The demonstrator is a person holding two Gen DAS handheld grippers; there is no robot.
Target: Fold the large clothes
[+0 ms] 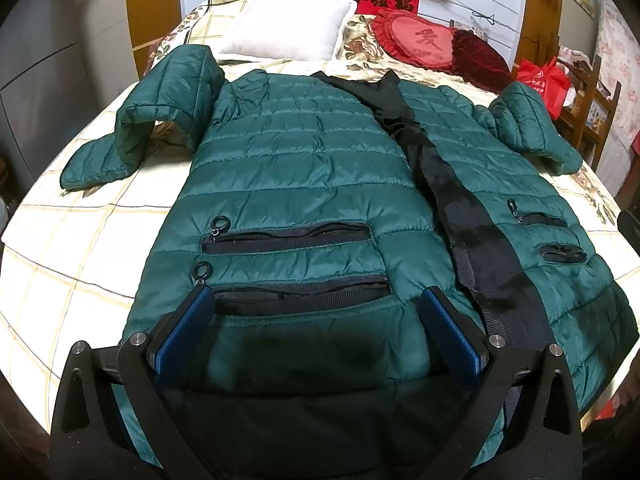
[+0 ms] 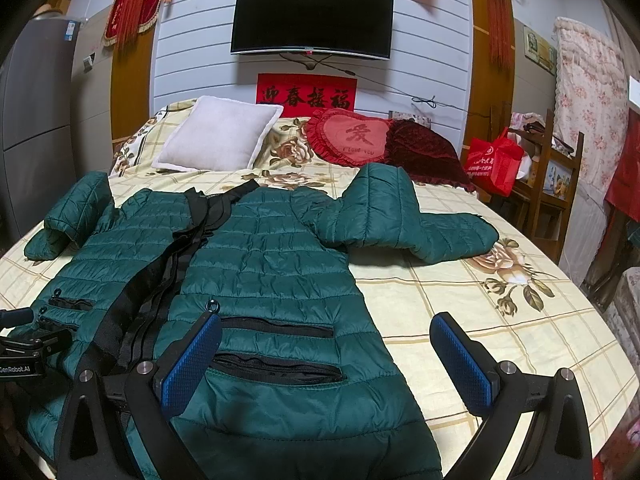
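Nearest, the left gripper point(image 1: 316, 320) and right gripper point(image 2: 326, 352) are held wide apart and empty above the hem, apparently poised for a grasp. The green jacket point(image 1: 296, 168) is spread flat, front up, toward the bed's point(image 2: 460, 300) near edge, its sleeves bent outward, ready for folding.

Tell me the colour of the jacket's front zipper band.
Black, against the dark green quilted jacket; the zipper band shows best in the left wrist view.

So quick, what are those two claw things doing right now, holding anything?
Left gripper: open, holding nothing, fingers over the green jacket.
Right gripper: open, holding nothing, above the jacket's edge.
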